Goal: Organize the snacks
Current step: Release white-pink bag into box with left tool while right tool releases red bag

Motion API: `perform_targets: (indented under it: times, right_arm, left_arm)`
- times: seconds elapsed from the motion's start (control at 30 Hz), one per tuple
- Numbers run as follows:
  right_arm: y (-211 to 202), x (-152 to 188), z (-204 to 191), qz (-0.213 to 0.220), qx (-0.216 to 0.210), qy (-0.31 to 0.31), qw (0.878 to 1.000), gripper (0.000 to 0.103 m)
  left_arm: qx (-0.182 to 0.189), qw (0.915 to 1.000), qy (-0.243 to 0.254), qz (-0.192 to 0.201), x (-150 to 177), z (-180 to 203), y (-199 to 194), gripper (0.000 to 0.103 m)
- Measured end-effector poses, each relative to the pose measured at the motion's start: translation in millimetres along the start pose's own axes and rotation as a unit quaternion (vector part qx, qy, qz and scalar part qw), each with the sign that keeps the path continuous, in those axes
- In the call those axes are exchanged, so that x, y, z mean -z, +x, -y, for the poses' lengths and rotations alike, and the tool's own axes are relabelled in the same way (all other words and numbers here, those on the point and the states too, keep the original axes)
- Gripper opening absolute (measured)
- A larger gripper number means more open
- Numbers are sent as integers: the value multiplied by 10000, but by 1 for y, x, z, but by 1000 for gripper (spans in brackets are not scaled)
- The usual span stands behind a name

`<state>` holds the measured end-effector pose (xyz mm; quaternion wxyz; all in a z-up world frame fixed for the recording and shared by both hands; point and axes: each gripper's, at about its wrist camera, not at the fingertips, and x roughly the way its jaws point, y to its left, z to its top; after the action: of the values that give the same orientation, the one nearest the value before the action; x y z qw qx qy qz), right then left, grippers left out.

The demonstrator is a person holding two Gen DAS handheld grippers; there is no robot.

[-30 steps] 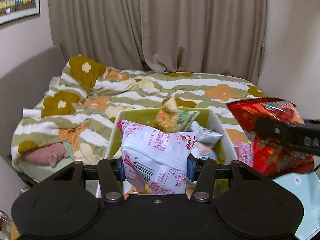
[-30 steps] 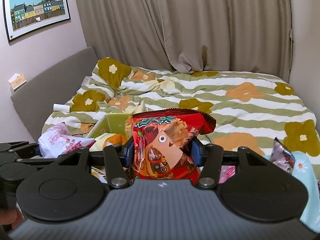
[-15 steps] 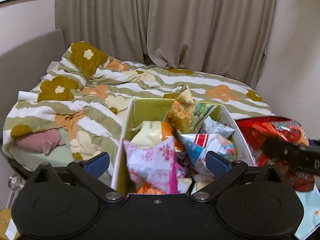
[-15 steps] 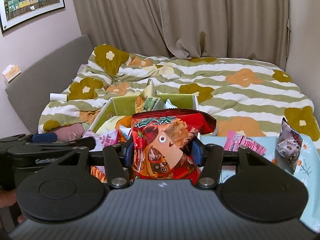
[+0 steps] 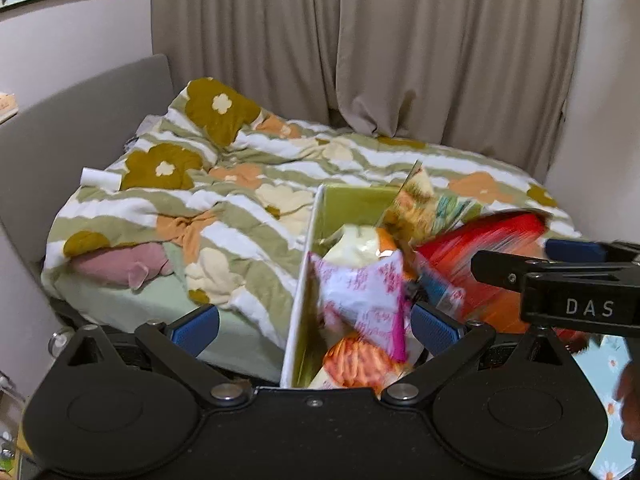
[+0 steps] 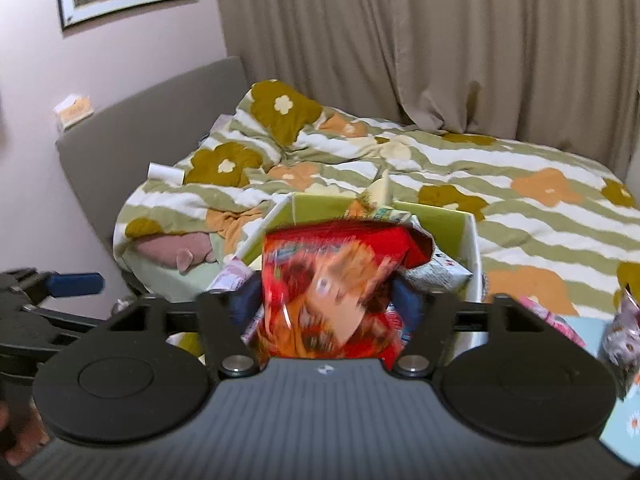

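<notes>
Our left gripper (image 5: 314,322) gaped empty; our right gripper (image 6: 324,300) clamped the red bag (image 6: 340,280) over the near-full box (image 6: 470,240); two packets (image 6: 624,332) waited far right.

Box (image 5: 316,220) mouth nearly full: pink-white packet (image 5: 360,292), orange packet (image 5: 360,360), pale yellow bag (image 5: 360,244), tall upright packet (image 5: 420,200) crowded it. Only far left corner by green wall showed room. Right gripper (image 6: 324,300) with red bag (image 6: 340,276) blocked box's right side. Quilt (image 5: 224,208) left of box lay free. Left gripper (image 5: 314,322) straddled box's near left wall, blue pads (image 5: 194,326) wide apart.
</notes>
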<state>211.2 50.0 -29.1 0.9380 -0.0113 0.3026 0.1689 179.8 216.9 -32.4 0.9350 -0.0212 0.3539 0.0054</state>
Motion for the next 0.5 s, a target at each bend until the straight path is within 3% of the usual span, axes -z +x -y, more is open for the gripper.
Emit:
perform_targets:
  times: [0.23, 0.5]
  right_arm:
    - [2, 15, 5, 34, 42, -67, 10000, 103]
    - [-11, 15, 13, 30, 112, 99, 9999, 103]
  left_arm:
    - [-15, 9998, -70, -189, 11, -3, 7, 103]
    - [82, 9999, 0, -131, 9, 0, 1, 103]
